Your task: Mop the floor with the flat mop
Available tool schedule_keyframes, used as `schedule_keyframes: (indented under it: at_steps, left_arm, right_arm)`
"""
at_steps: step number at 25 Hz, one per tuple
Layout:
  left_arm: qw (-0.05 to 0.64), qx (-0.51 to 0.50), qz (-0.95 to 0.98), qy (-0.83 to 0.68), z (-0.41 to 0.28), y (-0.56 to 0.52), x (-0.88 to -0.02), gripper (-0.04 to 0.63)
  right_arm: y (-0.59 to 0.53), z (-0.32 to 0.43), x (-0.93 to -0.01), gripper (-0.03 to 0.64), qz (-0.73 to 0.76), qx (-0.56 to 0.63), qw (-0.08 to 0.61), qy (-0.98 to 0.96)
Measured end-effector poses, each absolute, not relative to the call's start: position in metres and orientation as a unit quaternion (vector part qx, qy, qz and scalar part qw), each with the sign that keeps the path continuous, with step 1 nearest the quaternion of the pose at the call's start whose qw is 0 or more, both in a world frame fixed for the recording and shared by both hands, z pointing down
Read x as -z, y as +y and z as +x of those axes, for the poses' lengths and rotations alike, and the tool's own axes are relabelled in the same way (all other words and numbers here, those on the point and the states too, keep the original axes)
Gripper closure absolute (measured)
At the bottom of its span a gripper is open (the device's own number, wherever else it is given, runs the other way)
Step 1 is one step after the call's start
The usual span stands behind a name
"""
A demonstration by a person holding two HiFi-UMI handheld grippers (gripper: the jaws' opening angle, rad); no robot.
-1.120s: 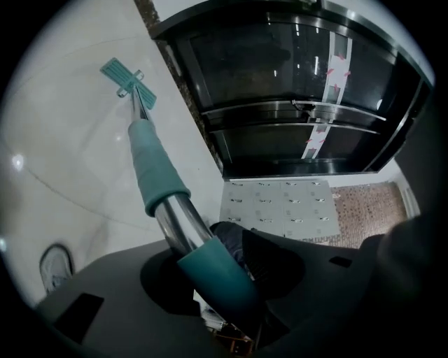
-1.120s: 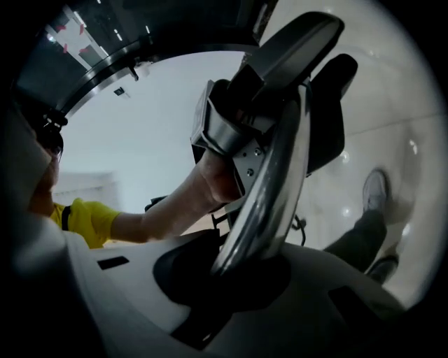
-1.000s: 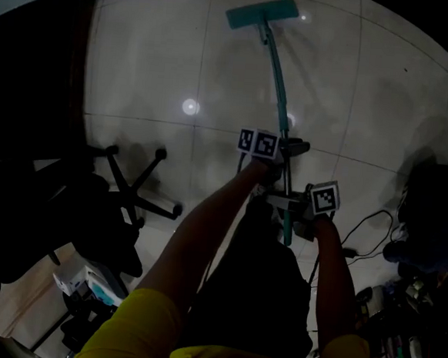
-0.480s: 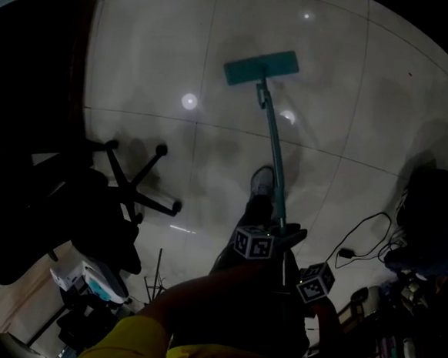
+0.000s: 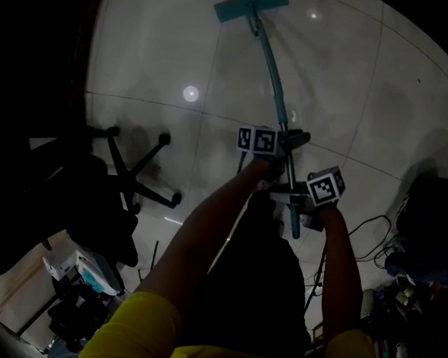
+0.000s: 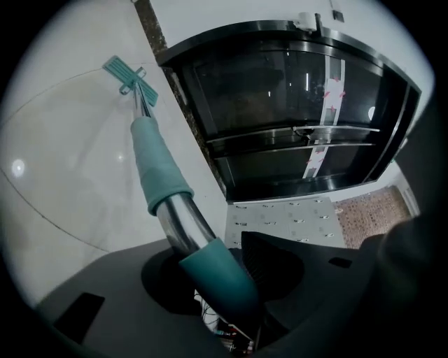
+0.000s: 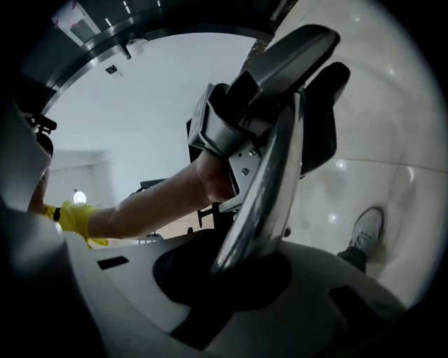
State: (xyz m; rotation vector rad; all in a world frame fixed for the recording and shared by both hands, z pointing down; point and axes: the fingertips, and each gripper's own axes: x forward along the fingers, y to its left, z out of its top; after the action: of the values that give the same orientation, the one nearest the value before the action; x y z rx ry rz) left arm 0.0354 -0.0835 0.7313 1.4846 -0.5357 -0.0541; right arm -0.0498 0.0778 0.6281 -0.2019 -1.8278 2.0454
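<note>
We see the left gripper [image 6: 234, 287] pinching the flat mop [image 6: 162, 175] by its pole. A teal sleeve on the chrome tube is pressed between the two dark jaws. The right gripper [image 7: 234, 283] is also closed on the pole, its jaws clamped on a bare chrome stretch.

In the head view, the left gripper [image 5: 282, 144] grips the pole on the side nearer the mop head. The right gripper [image 5: 298, 202] grips it close behind, just short of the pole's near end. Two bare forearms run back from the grippers to yellow sleeves [image 5: 143, 322].

From the grippers the pole slants away across a pale, glossy tiled floor [image 5: 141, 52]. At the pole's far end the teal mop head [image 5: 251, 4] lies flat on the tiles.

Left of the pole, well apart from it, we see the star base of a black office chair [image 5: 135, 179]. A bright light reflection [image 5: 190, 94] sits on the tiles between the chair and the pole. Right of the pole, a dark cable [image 5: 363, 224] loops on the floor.

In the right gripper view, a grey shoe [image 7: 365, 231] stands on the tiles right of the pole. In the left gripper view, a dark glass front [image 6: 294, 112] with a metal frame rises right of the pole.
</note>
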Motion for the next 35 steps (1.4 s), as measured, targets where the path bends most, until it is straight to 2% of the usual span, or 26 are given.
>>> schedule_keyframes:
  at_steps: [4, 12, 15, 18, 22, 25, 31, 35]
  left_arm:
    - [0.704, 0.019, 0.668, -0.24, 0.022, -0.076, -0.722, 0.425]
    - [0.771, 0.056, 0.588, -0.24, 0.064, 0.125, -0.612, 0.419]
    - [0.762, 0.057, 0.595, -0.248, 0.052, 0.117, -0.624, 0.419]
    - [0.74, 0.062, 0.62, -0.253, 0.032, 0.056, -0.661, 0.416]
    - [0.718, 0.057, 0.65, -0.243, -0.001, -0.034, -0.71, 0.413]
    - [0.71, 0.071, 0.66, -0.234, -0.018, -0.061, -0.719, 0.416]
    - [0.724, 0.051, 0.65, -0.226, -0.009, -0.003, -0.678, 0.419]
    - [0.749, 0.064, 0.624, -0.215, 0.02, 0.081, -0.637, 0.415]
  right_arm:
    - [0.093, -0.063, -0.622, 0.563, -0.065, -0.761, 0.199, -0.614]
    - [0.267, -0.021, -0.482, 0.559, -0.106, -0.804, 0.178, -0.557]
    - [0.256, -0.031, -0.496, 0.559, -0.107, -0.79, 0.176, -0.578]
    - [0.201, -0.049, -0.538, 0.555, -0.106, -0.757, 0.196, -0.615]
    - [0.124, -0.081, -0.598, 0.557, -0.099, -0.733, 0.189, -0.646]
    - [0.105, -0.098, -0.618, 0.561, -0.091, -0.737, 0.185, -0.643]
    - [0.156, -0.1, -0.559, 0.574, -0.1, -0.795, 0.131, -0.584]
    - [0.232, -0.072, -0.514, 0.566, -0.098, -0.798, 0.163, -0.572]
